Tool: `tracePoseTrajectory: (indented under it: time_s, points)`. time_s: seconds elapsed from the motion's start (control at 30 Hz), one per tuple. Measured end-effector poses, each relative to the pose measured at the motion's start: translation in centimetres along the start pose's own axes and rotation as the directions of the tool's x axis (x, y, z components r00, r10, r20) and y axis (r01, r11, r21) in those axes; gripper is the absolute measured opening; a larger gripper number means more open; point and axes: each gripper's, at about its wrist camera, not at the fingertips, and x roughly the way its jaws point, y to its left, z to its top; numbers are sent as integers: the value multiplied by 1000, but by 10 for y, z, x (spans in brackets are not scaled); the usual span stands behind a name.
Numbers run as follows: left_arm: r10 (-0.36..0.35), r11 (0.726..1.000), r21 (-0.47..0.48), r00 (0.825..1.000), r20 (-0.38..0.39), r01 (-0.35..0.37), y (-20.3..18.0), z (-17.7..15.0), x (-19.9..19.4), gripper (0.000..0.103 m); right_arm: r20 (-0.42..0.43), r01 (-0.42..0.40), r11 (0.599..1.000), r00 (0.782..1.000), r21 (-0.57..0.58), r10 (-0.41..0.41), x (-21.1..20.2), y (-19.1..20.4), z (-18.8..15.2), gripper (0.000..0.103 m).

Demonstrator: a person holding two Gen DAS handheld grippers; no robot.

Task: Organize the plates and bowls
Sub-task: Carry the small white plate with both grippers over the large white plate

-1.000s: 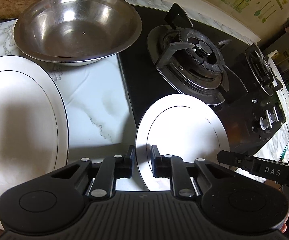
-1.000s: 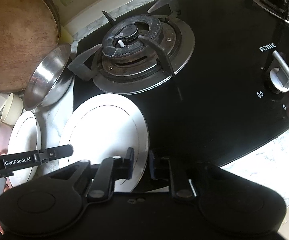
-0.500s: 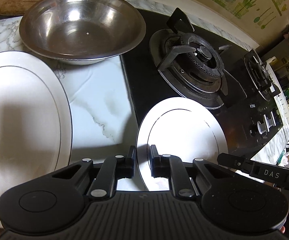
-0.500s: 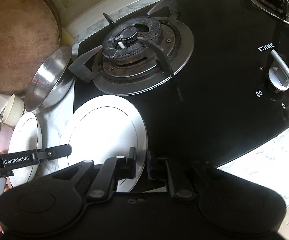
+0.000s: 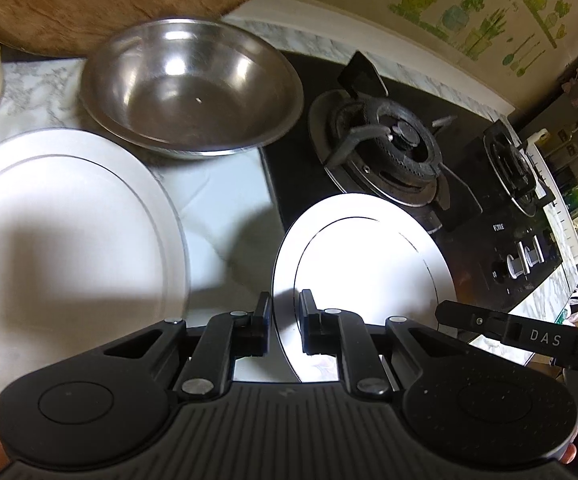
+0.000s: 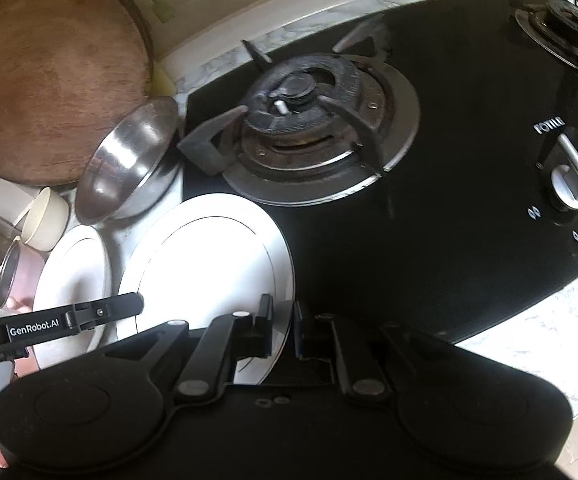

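My left tongs [image 5: 285, 322] and right tongs [image 6: 282, 330] both pinch the rim of one white plate [image 5: 361, 264], near the front burner [image 5: 385, 152] over the black FOTILE hob [image 6: 449, 220]. A second white plate [image 5: 61, 232] lies left on the marble counter [image 5: 225, 216], one steel bowl [image 5: 189, 84] beyond. Arms read "DAS" and "GenRobot.AI".

The marble counter [image 5: 225, 216] carries a steel bowl [image 5: 191, 88] and a white plate [image 5: 57, 232].

Marble counter [image 5: 225, 216], black hob [image 6: 429, 248], plant-patterned wall [image 5: 469, 12].
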Motion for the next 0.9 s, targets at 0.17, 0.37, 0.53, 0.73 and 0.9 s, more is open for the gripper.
tracePoseTrajectory:
  time_s: [0.17, 0.37, 0.53, 0.73, 0.9]
  points:
    - [18, 999, -34, 1000, 24, -17, 19, 0, -19, 12, 1, -17, 999, 1000, -36, 17, 3, 24, 3, 11]
    - [51, 995, -85, 997, 54, -46, 49, -1, -41, 12, -16, -53, 995, 999, -83, 52, 15, 55, 6, 11]
    - [80, 988, -139, 993, 81, -68, 79, -4, -57, 12, -36, -87, 988, 996, -126, 83, 28, 84, 9, 11]
    - [114, 976, -199, 989, 96, -93, 116, -9, -72, 12, -66, -115, 978, 992, -172, 105, 50, 120, 9, 11]
    - [135, 965, -241, 986, 103, -107, 143, -14, -81, 12, -85, -129, 969, 990, -211, 113, 64, 149, 5, 11]
